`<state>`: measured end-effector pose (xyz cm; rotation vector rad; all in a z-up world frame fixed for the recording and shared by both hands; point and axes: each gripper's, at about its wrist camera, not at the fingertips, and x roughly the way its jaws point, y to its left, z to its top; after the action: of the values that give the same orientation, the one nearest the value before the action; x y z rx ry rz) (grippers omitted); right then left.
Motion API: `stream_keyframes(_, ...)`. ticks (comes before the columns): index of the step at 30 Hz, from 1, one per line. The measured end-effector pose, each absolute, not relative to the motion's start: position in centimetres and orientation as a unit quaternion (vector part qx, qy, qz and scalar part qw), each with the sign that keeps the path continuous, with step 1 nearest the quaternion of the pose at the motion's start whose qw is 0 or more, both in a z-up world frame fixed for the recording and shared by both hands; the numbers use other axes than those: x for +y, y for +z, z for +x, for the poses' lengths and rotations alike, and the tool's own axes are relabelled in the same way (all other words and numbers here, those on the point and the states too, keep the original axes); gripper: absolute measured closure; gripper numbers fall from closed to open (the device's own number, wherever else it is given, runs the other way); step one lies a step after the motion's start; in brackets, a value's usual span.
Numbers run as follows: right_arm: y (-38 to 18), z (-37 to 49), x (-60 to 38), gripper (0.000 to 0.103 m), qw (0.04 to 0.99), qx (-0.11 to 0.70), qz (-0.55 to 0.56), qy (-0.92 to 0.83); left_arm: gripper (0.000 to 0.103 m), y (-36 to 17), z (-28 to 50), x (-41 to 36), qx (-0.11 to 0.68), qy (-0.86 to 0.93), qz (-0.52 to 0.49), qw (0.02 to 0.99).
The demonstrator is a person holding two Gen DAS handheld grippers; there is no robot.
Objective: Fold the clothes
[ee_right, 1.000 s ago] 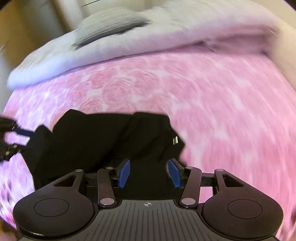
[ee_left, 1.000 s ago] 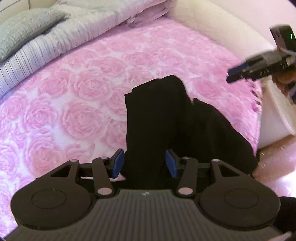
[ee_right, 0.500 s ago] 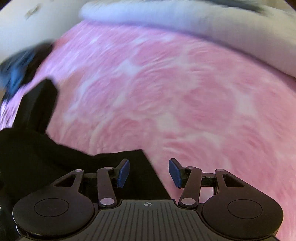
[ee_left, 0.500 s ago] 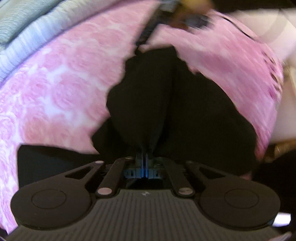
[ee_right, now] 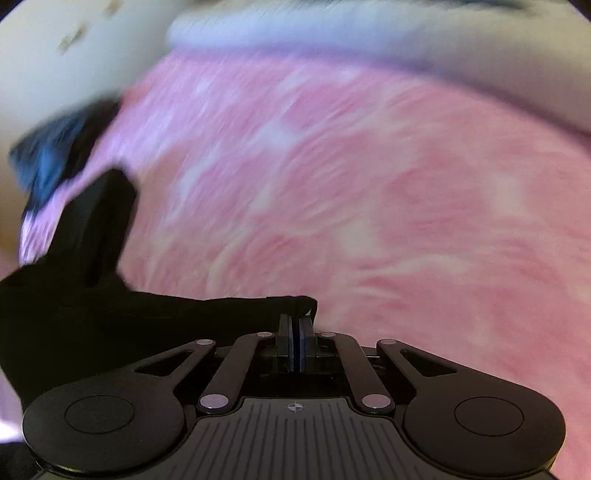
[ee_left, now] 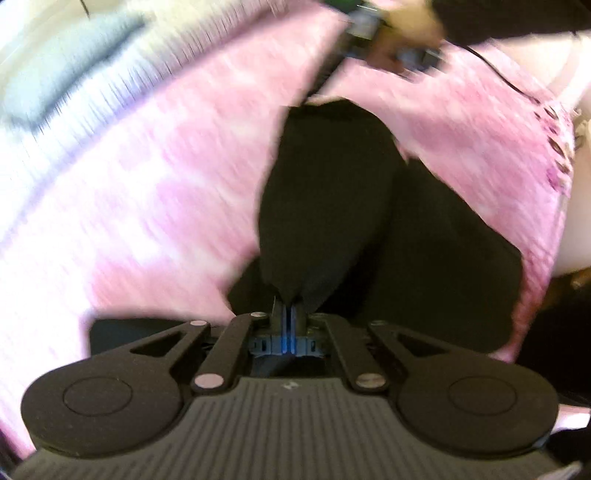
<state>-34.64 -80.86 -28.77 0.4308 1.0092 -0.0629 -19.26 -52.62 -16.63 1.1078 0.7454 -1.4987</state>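
We see one black garment [ee_left: 332, 192] lying on a bed covered by a pink spread [ee_left: 129, 206] with a blurred rose-like pattern. The cloth is plain, dark and matte, with no print or seam that we can make out through the motion blur. In the left wrist view it runs away from us as a long tapering panel, gathered to a pinched point at the left gripper [ee_left: 289, 314], whose jaws are together and clamped on that gathered fabric; a wider, flatter part of the garment spreads to the right of the panel, toward the bed's near right side. The far end of the panel reaches the right gripper [ee_left: 325, 79], held in a hand [ee_left: 406, 33] at the top of that view. In the right wrist view the right gripper [ee_right: 295, 325] has its jaws pressed together on a folded hem edge of the garment [ee_right: 110, 314], which stretches off to the left as a low dark band with one narrow flap standing up from it. As for edges, the spread ends at a fringed border [ee_left: 557, 147] on the right of the left view, with a pale bed frame [ee_left: 576, 221] just beyond it. A grey-white quilt [ee_right: 332, 33] lies along the far side of the bed. Between it and the garment the spread is broad, flat and bare.
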Motion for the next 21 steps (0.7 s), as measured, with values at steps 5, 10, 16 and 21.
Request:
stream_keyframes(5,-21.4,-45.4,-81.1,0.102,0.865,0.398,0.225,-0.207,0.103,-13.5,-17.5,-61.0,0.204,-0.659,0.486,0.536)
stream_keyframes(10,-15.7,-52.1,-83.2,0.103,0.838,0.328,0.217,-0.378,0.102,-16.1,-16.5,-71.6,0.173,-0.664,0.493,0.535)
stream_keyframes(16,-16.7,-50.1,-87.8,0.103,0.832,0.323,0.245,-0.377,0.065,-20.9,-13.4,-77.8,0.249,-0.583,0.497,0.593)
stream_keyframes(21,-20.3,-48.3,-83.0,0.047,0.836,0.375,0.256,-0.307,0.052,-20.8,-9.6,-72.6,0.300,-0.557,0.475,0.612)
